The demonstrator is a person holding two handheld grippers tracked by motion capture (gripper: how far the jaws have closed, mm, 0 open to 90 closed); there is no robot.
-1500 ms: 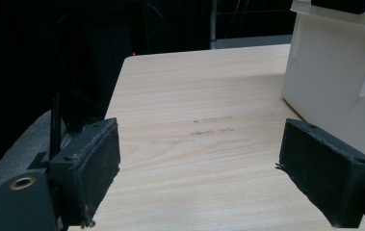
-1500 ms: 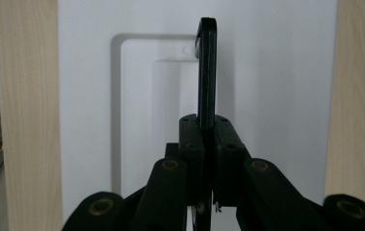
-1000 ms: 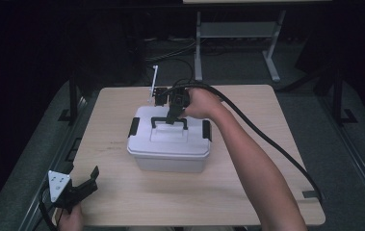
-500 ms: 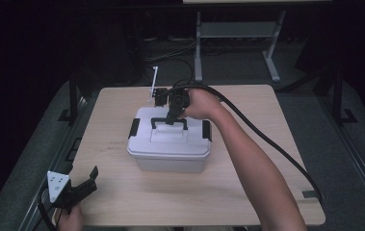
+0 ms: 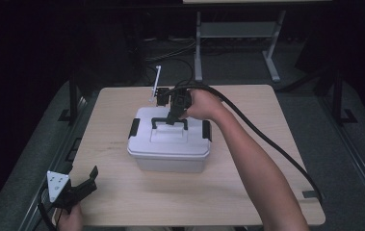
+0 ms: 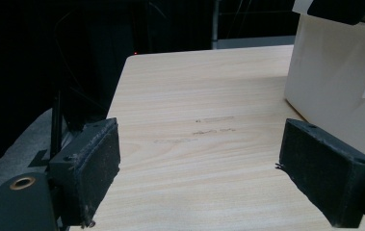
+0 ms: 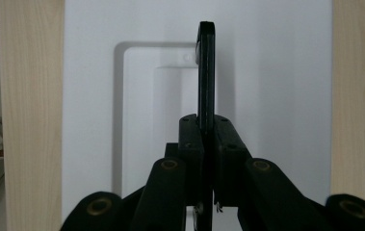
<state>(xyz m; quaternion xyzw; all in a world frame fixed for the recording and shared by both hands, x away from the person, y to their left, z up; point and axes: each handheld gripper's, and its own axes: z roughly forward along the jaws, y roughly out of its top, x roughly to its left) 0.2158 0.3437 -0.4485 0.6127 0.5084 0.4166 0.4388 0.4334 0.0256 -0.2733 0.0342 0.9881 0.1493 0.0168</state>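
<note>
A wooden table [image 5: 122,110] carries a white lidded box [image 5: 168,147] near its middle. The right gripper [image 5: 175,115] reaches down onto the lid, its jaws clamped on the black handle [image 7: 206,72], which probably stands raised. The left gripper [image 5: 81,185] rests at the table's near-left corner, jaws spread wide, holding nothing.

Left gripper [image 6: 197,180] low over table [image 6: 194,115], jaws wide apart, nothing between them. Black foam pads [image 6: 96,168] facing each other, left one frayed at lower edge. Pale wood grain with faint marks between the jaws. White box [image 6: 334,91] at right, standing on table just beyond right pad; black latch [image 6: 341,9] at its top. Dark background past far edge.
</note>
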